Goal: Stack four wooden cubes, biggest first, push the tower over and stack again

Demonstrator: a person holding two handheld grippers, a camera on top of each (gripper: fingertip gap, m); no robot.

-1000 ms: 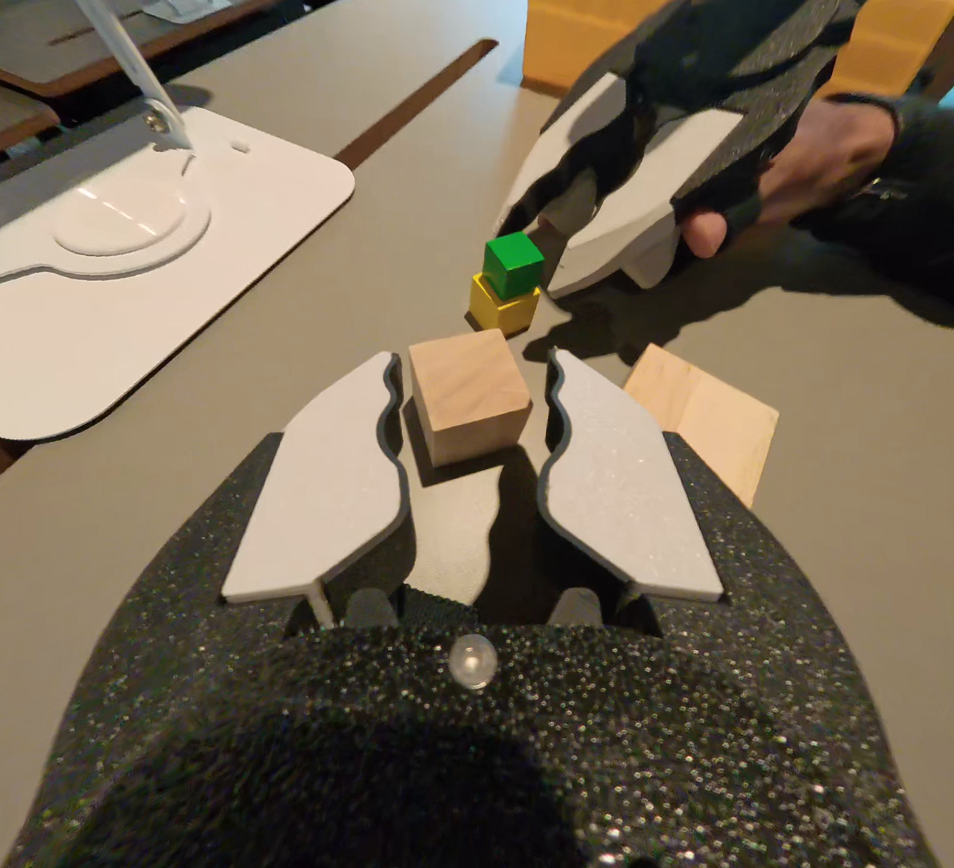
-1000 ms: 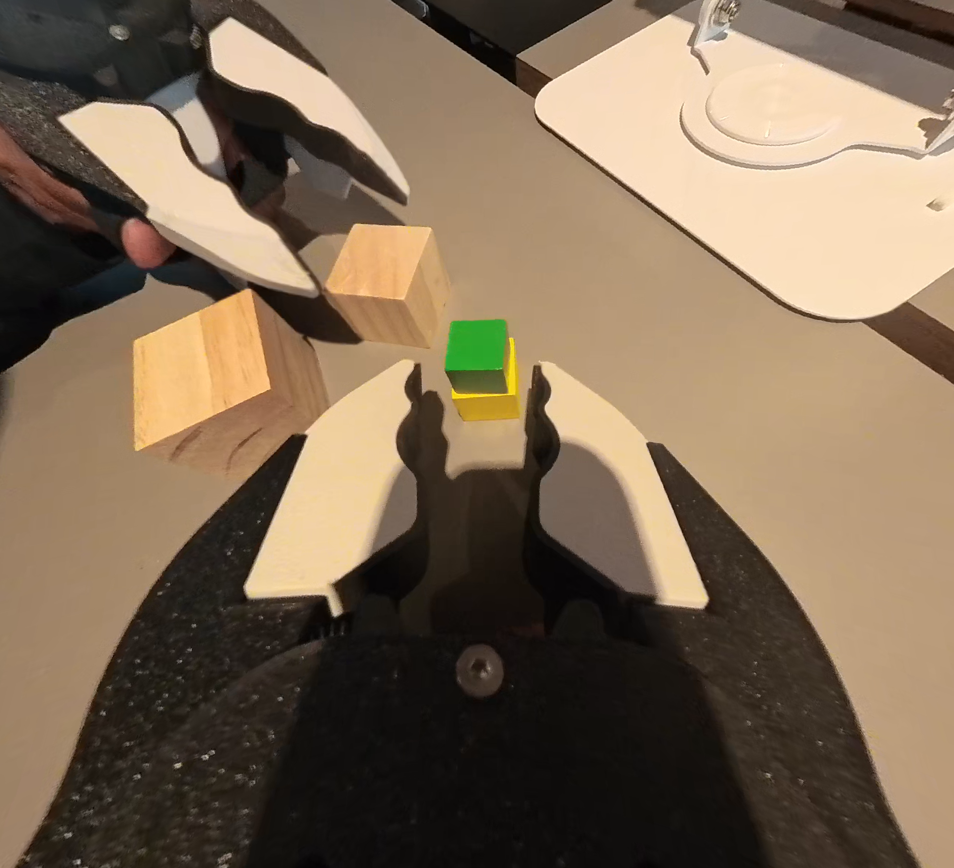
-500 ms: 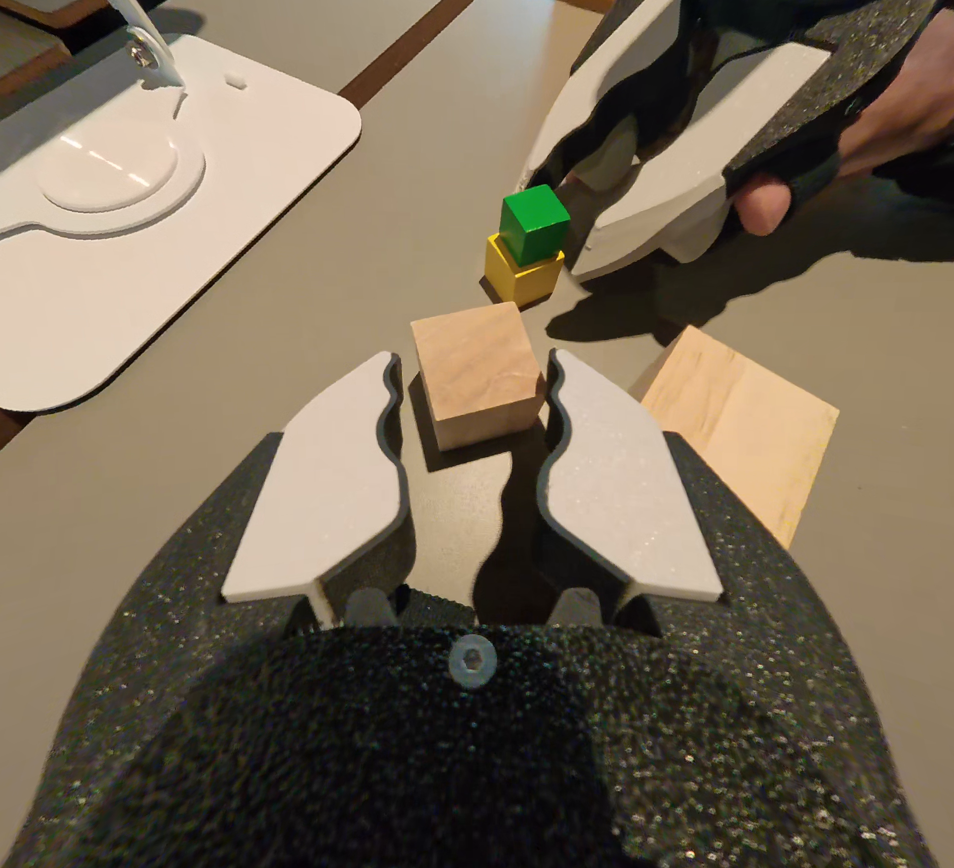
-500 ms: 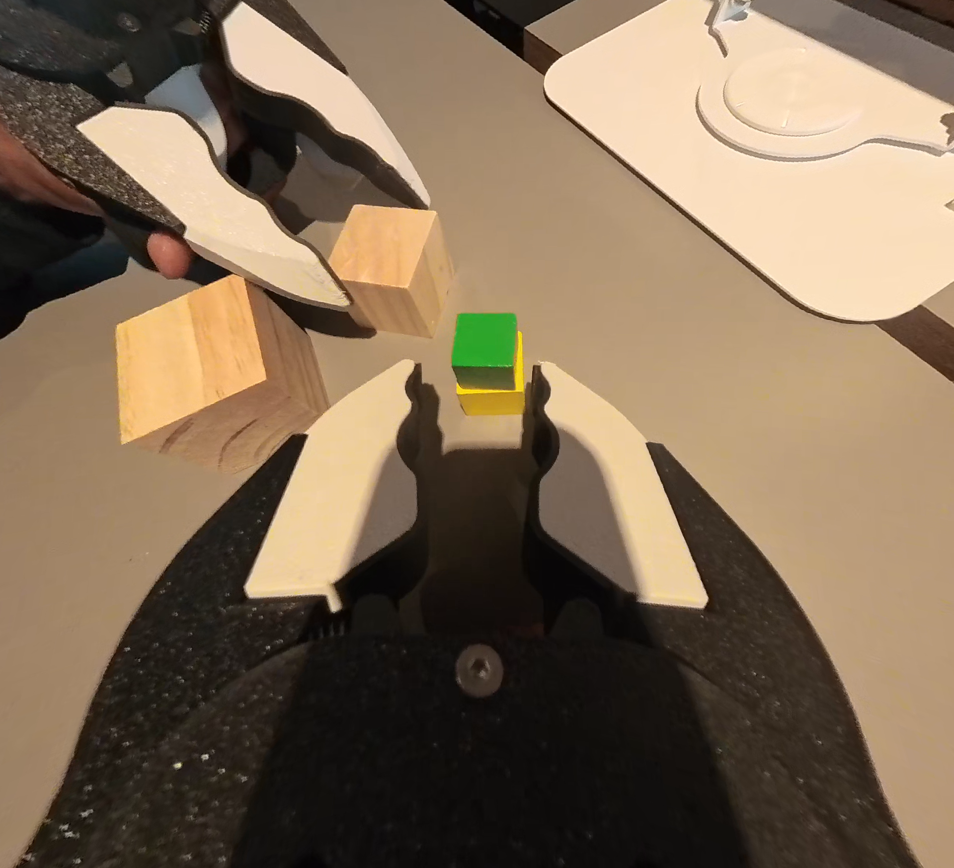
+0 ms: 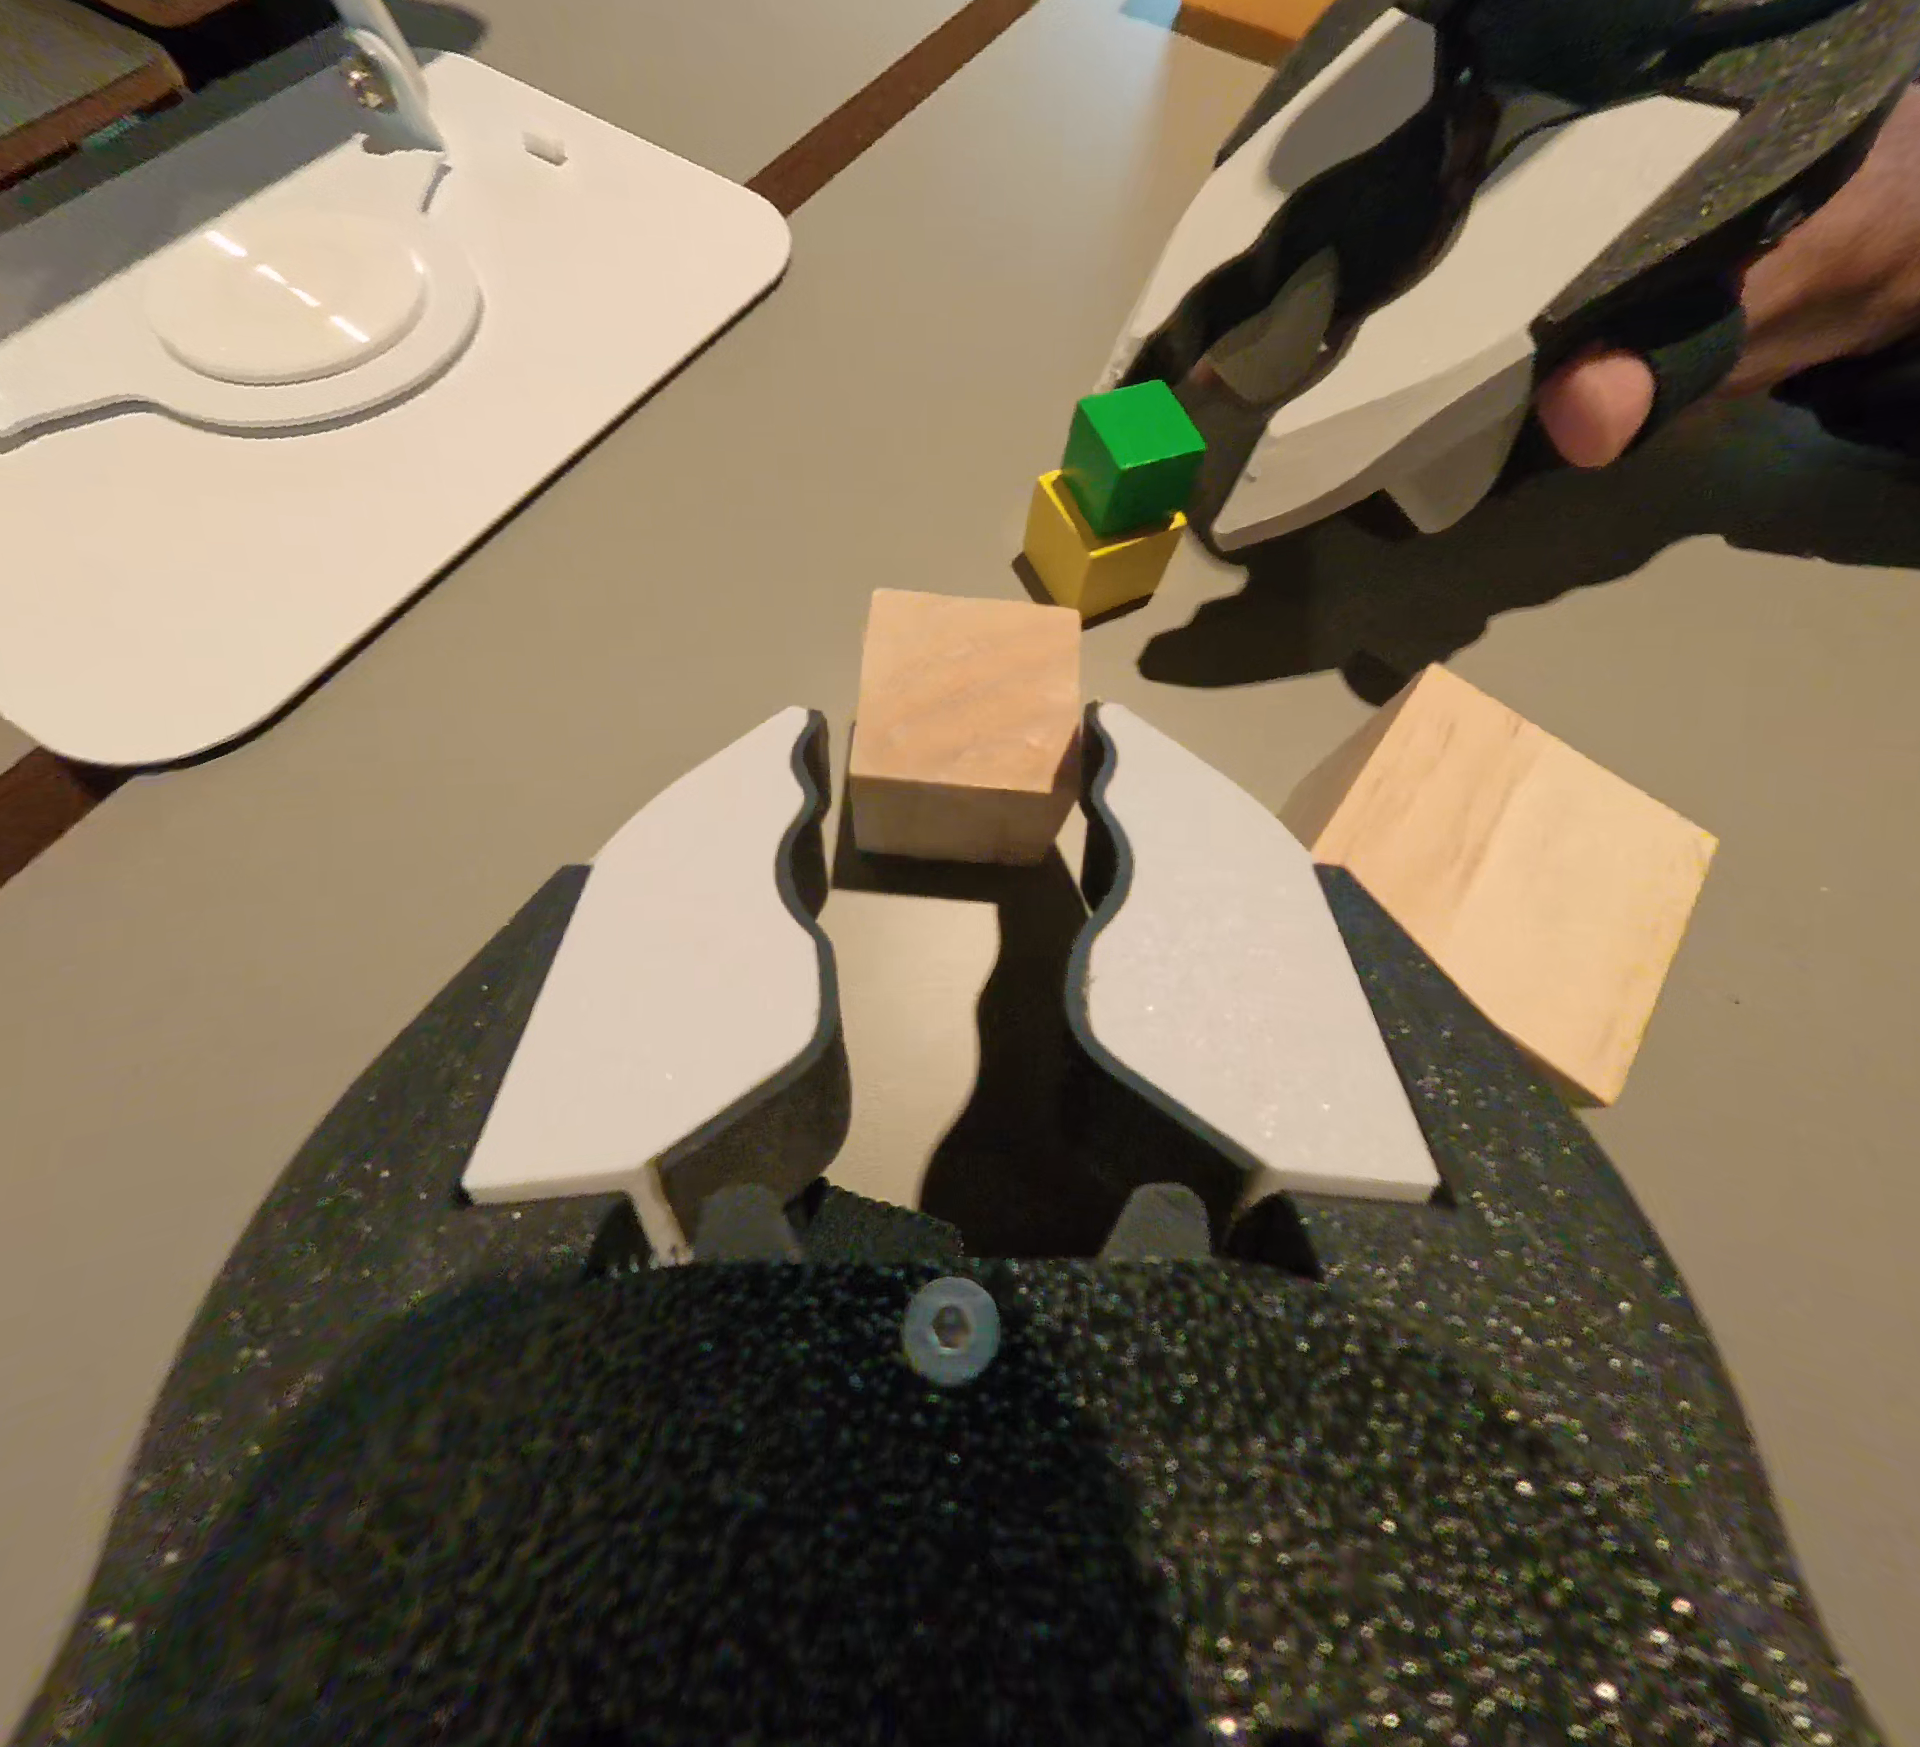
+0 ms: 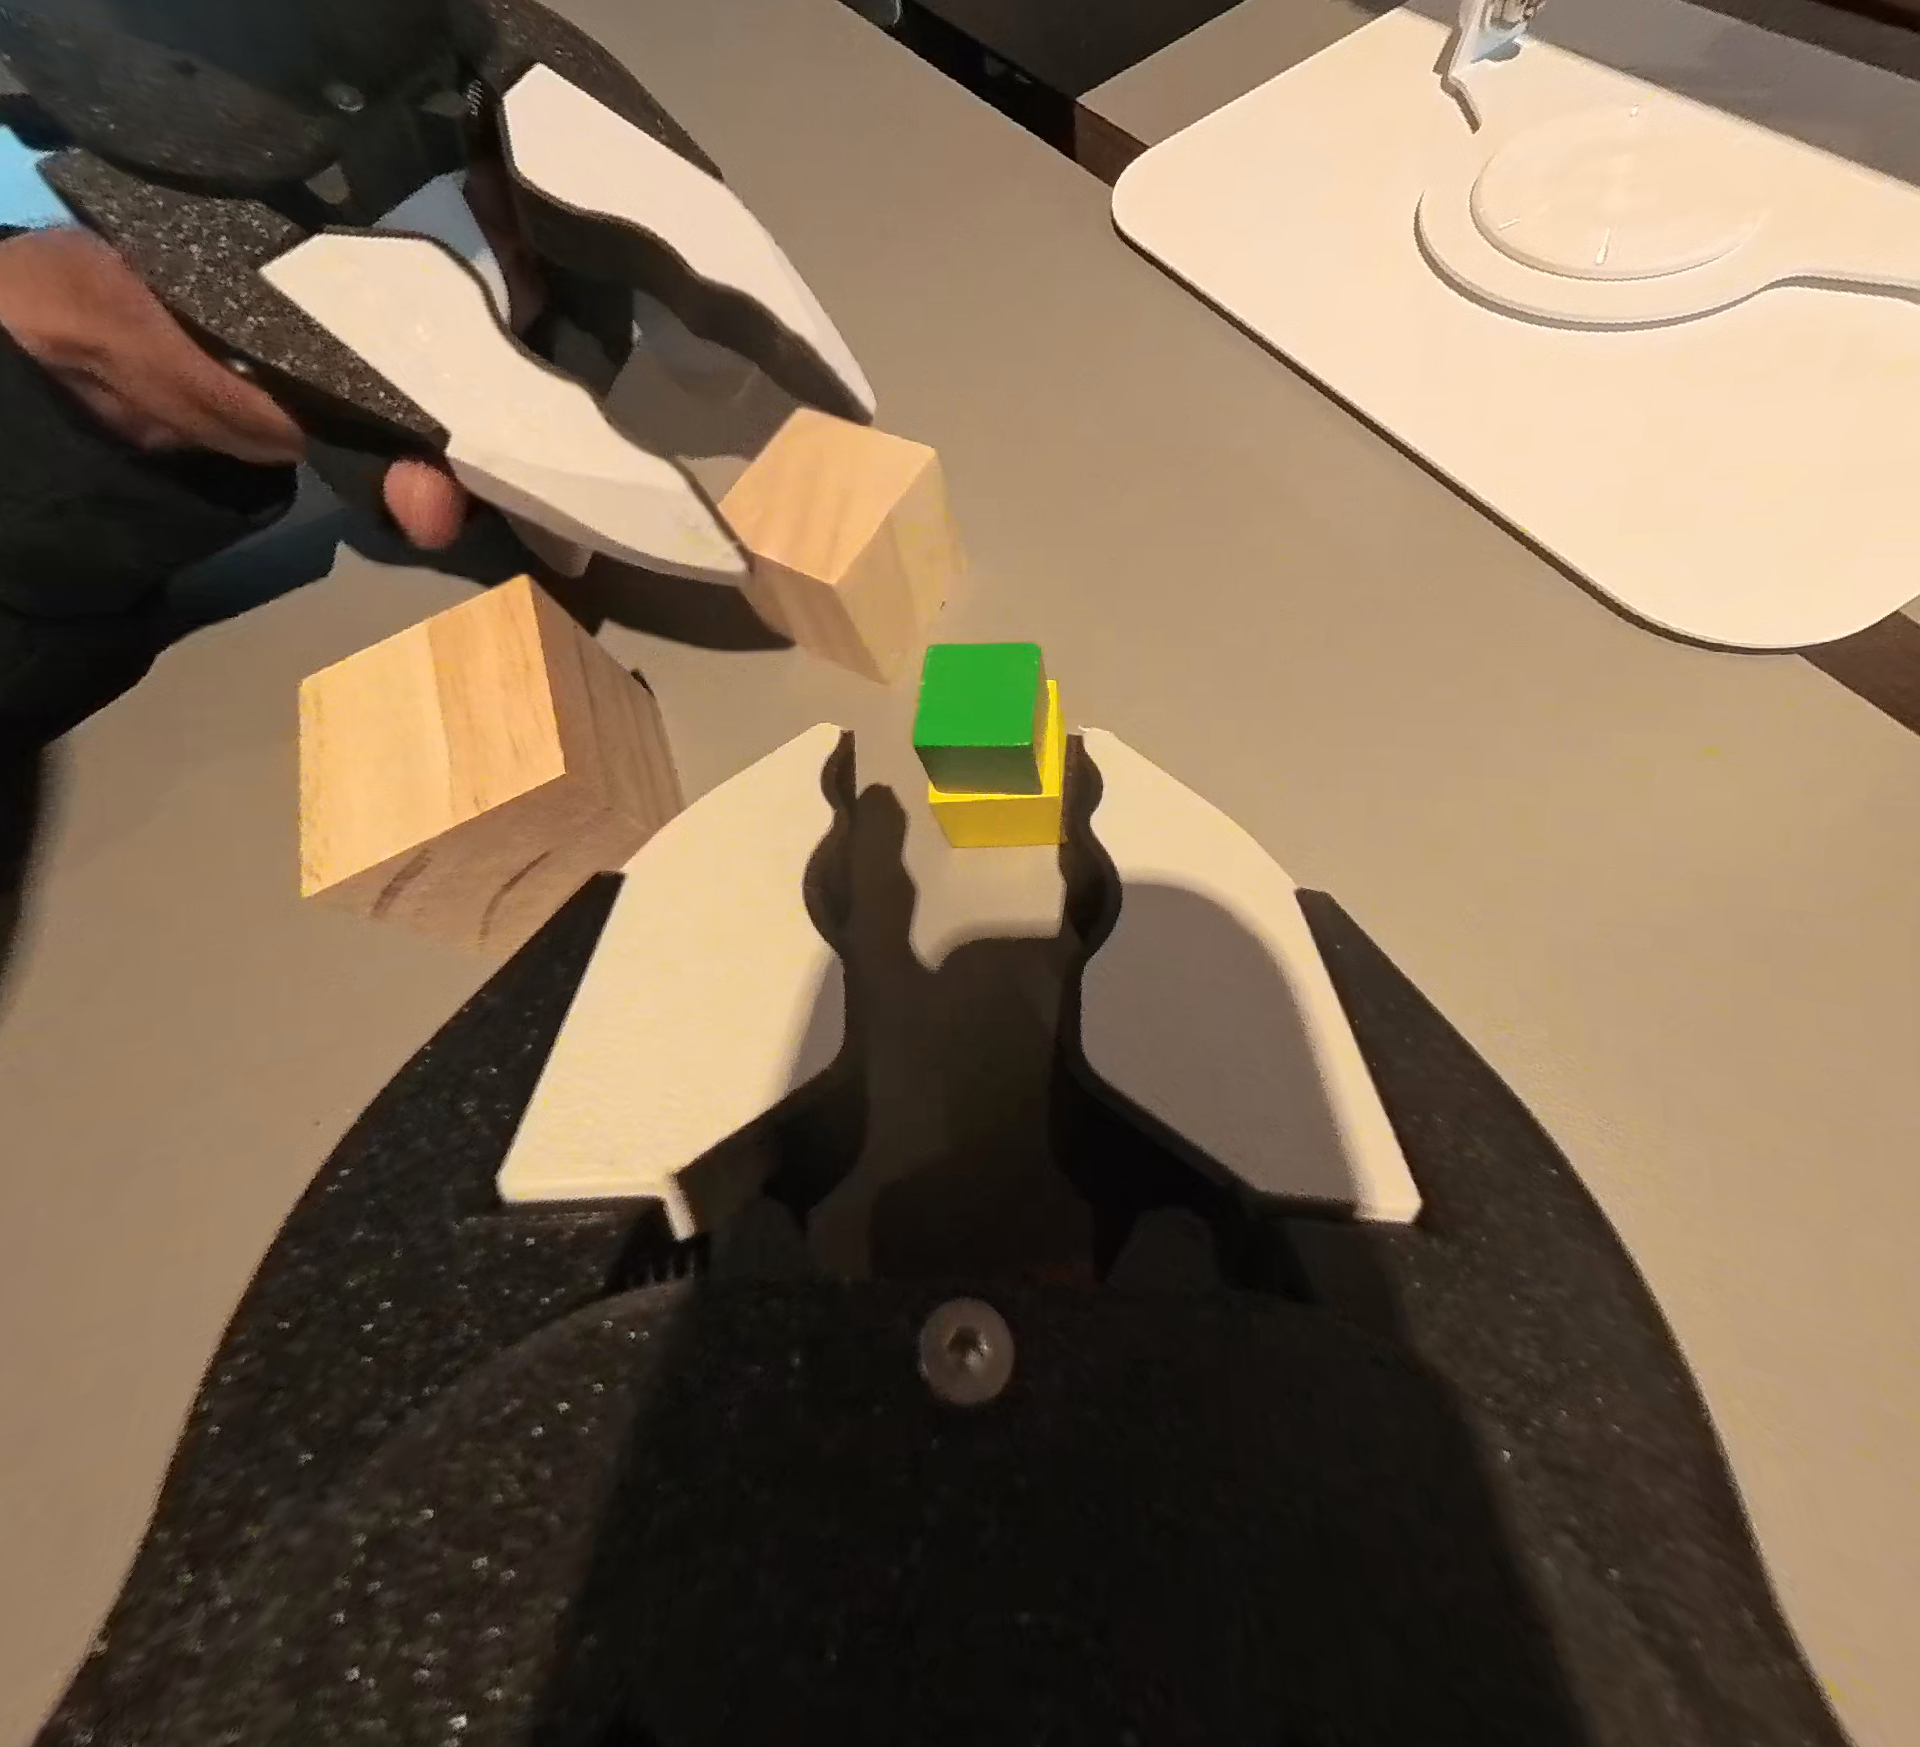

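The left tool (image 5: 956,741) has closed in around the mid-sized plain cube (image 5: 964,721) on the grey counter (image 5: 644,492), fingers flanking it with narrow gaps (grip not yet firm). The right tool (image 6: 961,747), spread, has eased toward the green cube (image 6: 979,708) atop the yellow cube (image 6: 1003,814); the biggest cube (image 6: 457,741) sits alone, so restacking seems about to begin.

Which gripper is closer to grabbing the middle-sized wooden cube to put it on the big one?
Left. The left gripper already has its open jaws on either side of the medium wooden cube, beside the large wooden cube. The right gripper faces the green cube.
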